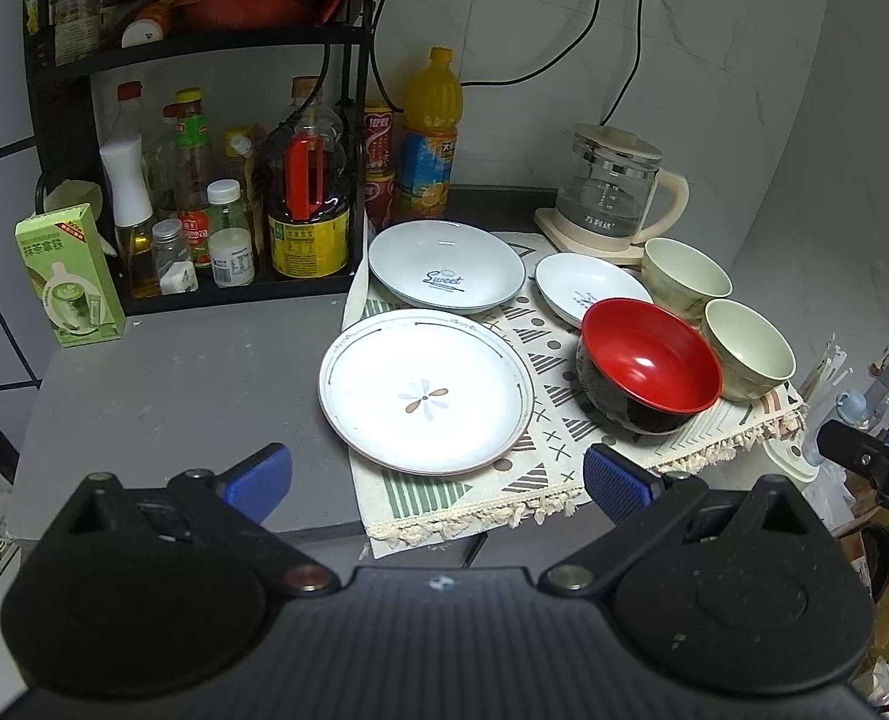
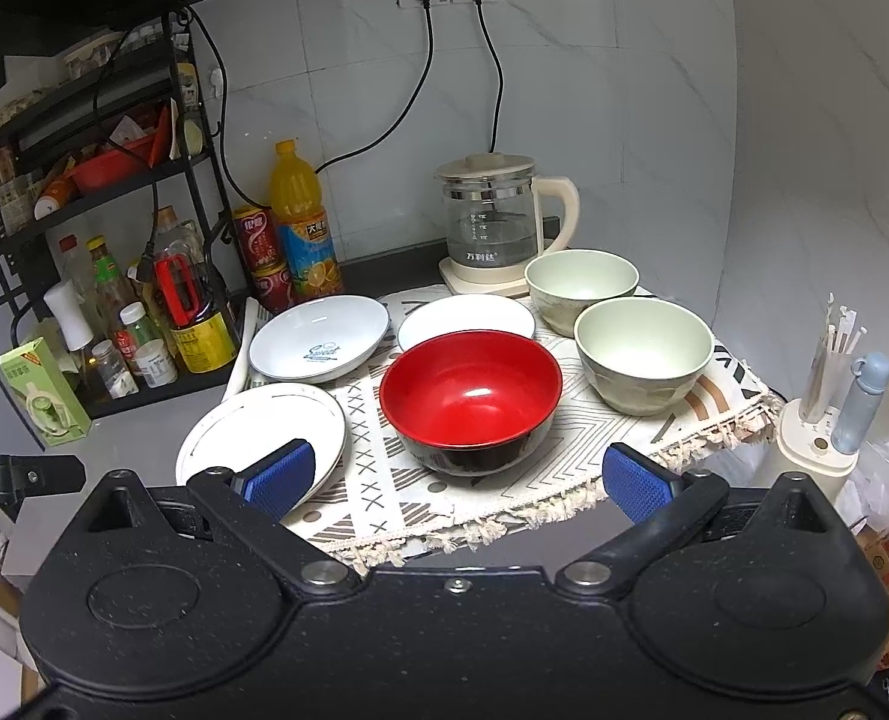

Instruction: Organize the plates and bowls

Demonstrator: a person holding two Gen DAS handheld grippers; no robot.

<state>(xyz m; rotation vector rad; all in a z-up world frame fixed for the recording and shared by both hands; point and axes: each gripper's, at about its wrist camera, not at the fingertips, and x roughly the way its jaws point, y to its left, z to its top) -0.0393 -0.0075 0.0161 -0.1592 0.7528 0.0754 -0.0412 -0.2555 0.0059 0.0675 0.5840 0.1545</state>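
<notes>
While both tongs, left (image 1: pixel 438 483) and right (image 2: pixel 459 483), hang wide and empty with ribbed blue pads, a glossy red bowl (image 2: pixel 470 399) sits mid-cloth (image 2: pixel 378 480) on the grey surface (image 1: pixel 174 384), between a flat flowered plate (image 1: pixel 425 390) and two matte pale bowls (image 2: pixel 645 354).

The red bowl (image 2: pixel 470 399) hides the near rim of the small white plate (image 2: pixel 466 317). A blue pad (image 2: pixel 281 476) covers part of the flower plate (image 2: pixel 252 426). Bottle labels in the rack (image 1: pixel 204 120) are unreadable.
</notes>
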